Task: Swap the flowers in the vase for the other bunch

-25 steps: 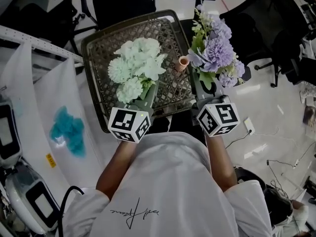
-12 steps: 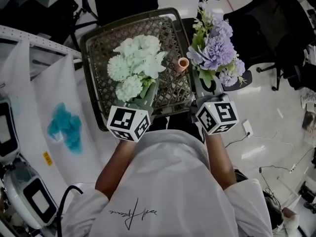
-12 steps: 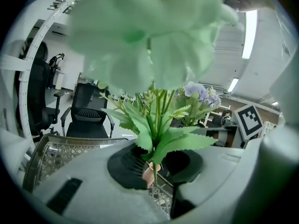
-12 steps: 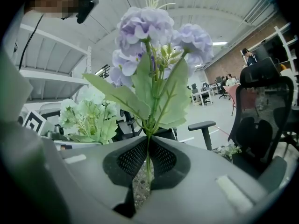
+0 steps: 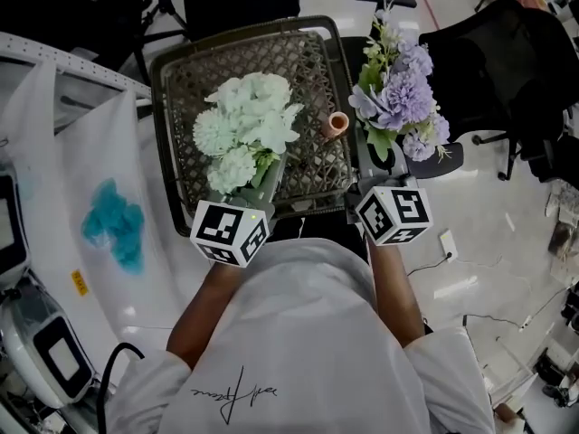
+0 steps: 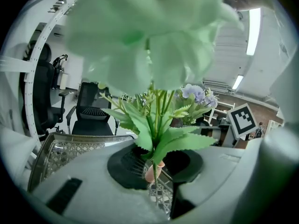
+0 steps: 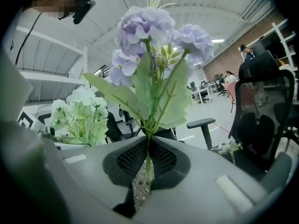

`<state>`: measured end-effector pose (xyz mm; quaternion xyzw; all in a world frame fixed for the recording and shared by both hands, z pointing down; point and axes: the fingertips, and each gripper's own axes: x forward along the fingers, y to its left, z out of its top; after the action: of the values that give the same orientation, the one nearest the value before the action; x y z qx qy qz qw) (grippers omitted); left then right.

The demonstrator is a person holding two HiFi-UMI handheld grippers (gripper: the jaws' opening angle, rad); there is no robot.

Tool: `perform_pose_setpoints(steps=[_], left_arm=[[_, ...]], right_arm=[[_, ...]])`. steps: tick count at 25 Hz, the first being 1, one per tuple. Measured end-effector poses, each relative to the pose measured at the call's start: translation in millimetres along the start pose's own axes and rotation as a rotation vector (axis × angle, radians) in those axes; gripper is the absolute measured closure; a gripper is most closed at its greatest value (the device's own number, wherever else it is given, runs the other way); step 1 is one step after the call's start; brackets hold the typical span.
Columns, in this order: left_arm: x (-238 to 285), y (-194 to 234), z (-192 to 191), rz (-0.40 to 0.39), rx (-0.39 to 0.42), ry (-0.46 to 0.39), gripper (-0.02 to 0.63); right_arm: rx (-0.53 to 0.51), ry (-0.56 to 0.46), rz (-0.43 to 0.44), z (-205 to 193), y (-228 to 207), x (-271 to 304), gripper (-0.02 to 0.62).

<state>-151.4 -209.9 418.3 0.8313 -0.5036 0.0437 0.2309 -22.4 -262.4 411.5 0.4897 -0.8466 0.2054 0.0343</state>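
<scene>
R tool point(image 7: 145, 167): purple bunch point(image 5: 398, 98) past basket point(image 5: 249, 43) edge.

Two flower bunches: one pale green bunch point(image 5: 246, 129) at centre and one purple bunch point(image 5: 398, 98) upper right. One small pink vase point(image 5: 337, 123) and one woven basket point(image 5: 176, 80). Two grippers: left gripper point(image 6: 156, 164), right gripper point(image 7: 146, 162).

Head view's looking steeply down at the basket point(image 5: 181, 89), mid-range. Left gripper view's looking along its fingers point(image 6: 79, 181), v. close under white flowers point(image 6: 140, 31); right gripper view likewise under purple flowers point(image 7: 154, 31). All 3 are sharing both bunches.
</scene>
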Motion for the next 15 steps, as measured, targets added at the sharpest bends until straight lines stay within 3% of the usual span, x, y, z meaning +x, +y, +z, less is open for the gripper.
perform_pose_setpoints(steps=[8,15], left_arm=[[0.4,7.0,-0.5,0.024,0.046,0.013,0.525],[2.2,10.8,-5.6,0.025,0.035,0.023,0.525]], right_arm=[[-0.008,-0.003,0.004,-2.2,-5.4,13.9,0.574],[-0.013,0.000,-0.003,-7.3,-11.3,21.1,0.574]])
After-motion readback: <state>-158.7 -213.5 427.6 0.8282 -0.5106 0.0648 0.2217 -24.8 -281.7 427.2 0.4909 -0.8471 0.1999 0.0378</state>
